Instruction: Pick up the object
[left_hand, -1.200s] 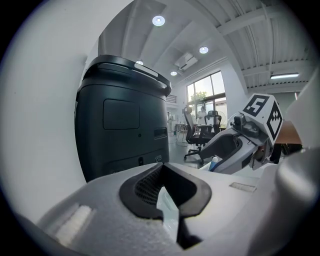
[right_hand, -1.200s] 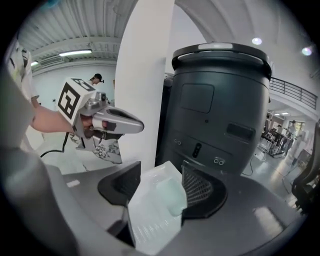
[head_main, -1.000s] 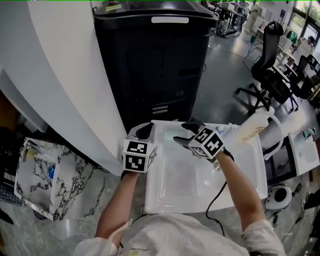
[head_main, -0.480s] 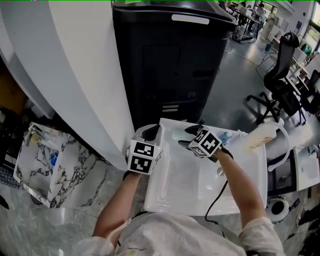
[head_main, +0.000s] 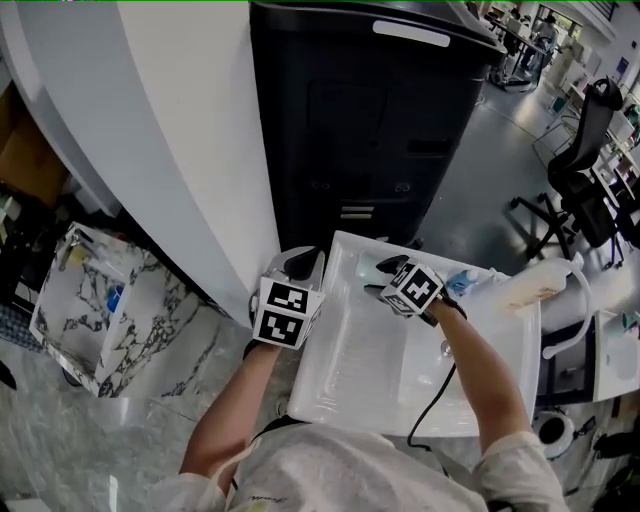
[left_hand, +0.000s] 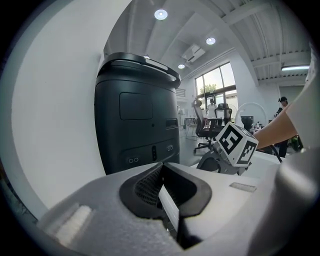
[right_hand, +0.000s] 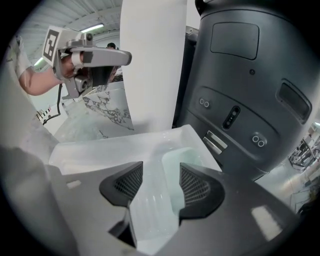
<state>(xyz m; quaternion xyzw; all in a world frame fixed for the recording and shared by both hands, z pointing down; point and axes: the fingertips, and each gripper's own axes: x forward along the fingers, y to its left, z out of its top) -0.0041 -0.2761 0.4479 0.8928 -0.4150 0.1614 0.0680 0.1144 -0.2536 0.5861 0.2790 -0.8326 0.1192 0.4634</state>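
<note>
A white plastic sink basin (head_main: 335, 395) lies below both grippers. My right gripper (head_main: 385, 268) hangs over its far left part; in the right gripper view its jaws (right_hand: 160, 182) stand apart and are closing, with only the basin's ribbed floor (right_hand: 150, 210) between them. My left gripper (head_main: 300, 265) hovers at the basin's far left corner, its jaws (left_hand: 167, 200) together with nothing held. A small blue item (head_main: 462, 281) and a pale bottle (head_main: 535, 283) rest at the basin's far right.
A tall black machine (head_main: 370, 130) stands right behind the basin, beside a white curved wall (head_main: 190, 150). A marble-patterned box (head_main: 100, 310) sits on the floor at the left. A curved tap (head_main: 575, 310) rises at the basin's right, with office chairs (head_main: 590, 170) beyond.
Both grippers have drifted toward the basin's far left corner, nearer the black machine. The right gripper's jaws have narrowed a little. The left gripper stays shut.
</note>
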